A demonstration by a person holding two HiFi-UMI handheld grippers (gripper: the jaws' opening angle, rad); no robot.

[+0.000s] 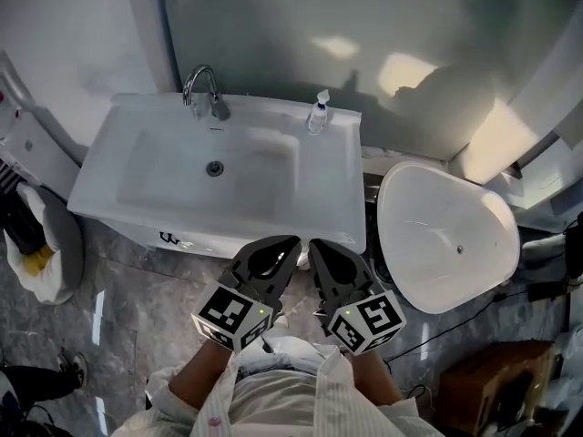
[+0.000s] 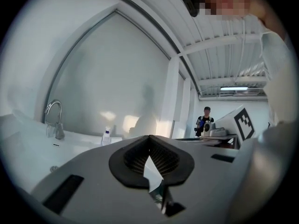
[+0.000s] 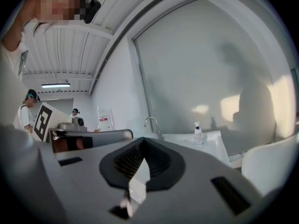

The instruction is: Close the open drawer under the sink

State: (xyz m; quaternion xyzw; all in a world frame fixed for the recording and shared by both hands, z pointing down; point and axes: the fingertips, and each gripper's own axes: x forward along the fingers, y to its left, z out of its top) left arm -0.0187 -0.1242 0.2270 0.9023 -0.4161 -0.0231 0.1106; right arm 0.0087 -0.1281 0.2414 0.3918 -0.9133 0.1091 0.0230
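Drawer under the sink lies almost out of sight in the head view: only a narrow white strip (image 1: 137,230) with a small black mark shows below the sink's front edge, and whether it stands open cannot be told. The sink (image 1: 342,212) is a glossy white rectangle with a shallow bowl. A curved chrome faucet (image 1: 204,89) stands on its back edge and a small clear pump bottle (image 1: 317,113) at its back right corner. Right of the sink sits a smooth white oval basin (image 1: 446,235); the floor (image 1: 137,317) is grey and veined like marble. The left gripper (image 1: 291,242) and right gripper (image 1: 315,244) are side by side just before the sink's front edge, both pointing at it.

In the left gripper view, the left gripper (image 2: 149,137) has its ribbed black pads (image 2: 135,157) pressed tip to tip with nothing between them. The faucet (image 2: 53,120) and bottle (image 2: 107,135) are beyond.

In the right gripper view, the right gripper (image 3: 142,139) is likewise clenched and empty, with the faucet (image 3: 153,125) and bottle (image 3: 198,133) ahead.
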